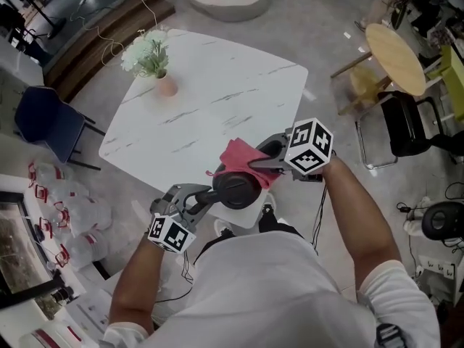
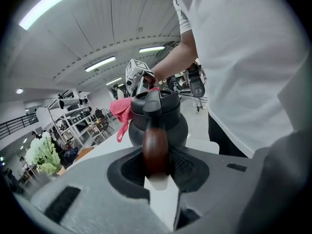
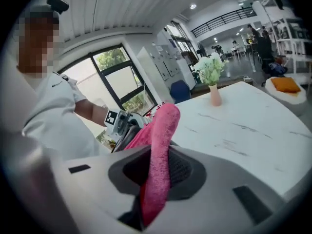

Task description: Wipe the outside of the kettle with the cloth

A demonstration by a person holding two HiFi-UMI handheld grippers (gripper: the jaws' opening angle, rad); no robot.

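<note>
Over the worktop's (image 1: 217, 100) near edge, the kettle (image 1: 235, 188) is being clamped by its wooden handle (image 2: 155, 151) in the left hand-held gripper (image 2: 156, 165). The cloth (image 3: 161, 139) is being pinched in the right hand-held gripper (image 3: 157, 175); firm, overlapping strokes around the body are being called for.

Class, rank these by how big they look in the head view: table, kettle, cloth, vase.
Largest: table.
Next: cloth and kettle. They look about alike and overlap, so I won't rank them.
Smallest: vase.
</note>
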